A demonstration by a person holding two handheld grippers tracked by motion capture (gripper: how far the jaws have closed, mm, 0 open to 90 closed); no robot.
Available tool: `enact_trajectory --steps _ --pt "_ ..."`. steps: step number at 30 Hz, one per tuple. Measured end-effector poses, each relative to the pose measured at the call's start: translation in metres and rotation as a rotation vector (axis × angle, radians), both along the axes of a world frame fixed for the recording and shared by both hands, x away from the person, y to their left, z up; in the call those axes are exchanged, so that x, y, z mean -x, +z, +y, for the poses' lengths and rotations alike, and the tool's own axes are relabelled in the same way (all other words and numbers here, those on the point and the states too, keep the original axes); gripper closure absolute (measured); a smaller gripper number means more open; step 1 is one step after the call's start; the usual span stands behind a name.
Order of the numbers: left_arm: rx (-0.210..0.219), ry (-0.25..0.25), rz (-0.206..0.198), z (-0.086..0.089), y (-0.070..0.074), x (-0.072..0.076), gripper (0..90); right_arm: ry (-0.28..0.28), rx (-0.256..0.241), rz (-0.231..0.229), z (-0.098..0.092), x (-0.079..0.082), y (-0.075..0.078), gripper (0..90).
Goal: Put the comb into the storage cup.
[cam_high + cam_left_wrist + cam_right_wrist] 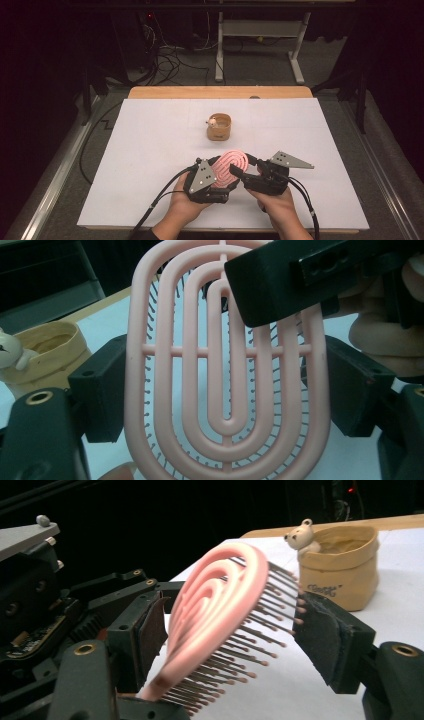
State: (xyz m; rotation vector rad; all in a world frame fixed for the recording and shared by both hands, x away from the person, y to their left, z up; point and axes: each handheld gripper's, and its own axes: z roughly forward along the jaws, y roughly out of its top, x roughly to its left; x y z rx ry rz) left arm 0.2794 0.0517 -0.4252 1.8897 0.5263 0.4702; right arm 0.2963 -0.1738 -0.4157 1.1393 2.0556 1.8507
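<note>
My left gripper [216, 176] holds the pink oval plastic hairbrush with concentric ribs and dark bristles [231, 167] near the front middle of the white table sheet [150, 150], lifted off the sheet and tilted. In the left gripper view the brush [220, 365] stands upright between my two black jaws, back side facing the camera, jaws pressed on its left and right edges — clamped on it. My right gripper [250, 172] comes in from the right, just beside the left one, almost touching it; its jaws straddle the brush head. In the right gripper view the brush [215, 615] sits between those jaws, back close to the left pad, bristle tips reaching the right pad [325, 635] at the top — jaws spread fairly wide, not squeezing the brush. In the left gripper view one right jaw [280, 285] overlaps the top right of the brush. Both of my hands are at the near table edge, cables trailing toward me. The small tan fabric pouch-like cup [219, 127] with a little cream bear figure on its rim [212, 121] stands upright toward the middle of the sheet, well apart from the brush, beyond it. A wooden table edge [220, 92] shows past the far end of the sheet.
</note>
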Motion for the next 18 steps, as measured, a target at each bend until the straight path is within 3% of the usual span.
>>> enact_trajectory --steps 7,12,18 --pt "0.011 0.002 -0.018 -0.0031 0.0052 0.0003 18.1 0.013 -0.028 0.022 0.0004 -0.0028 0.0012 33.5" --pt "0.0 0.009 -0.02 -0.0034 0.0059 -0.0002 18.1 0.031 -0.044 0.036 -0.001 -0.0038 0.0025 42.2" --pt "-0.007 0.017 -0.022 -0.006 0.0051 -0.0032 18.1 0.034 -0.057 0.057 -0.0025 -0.0059 0.0029 43.9"
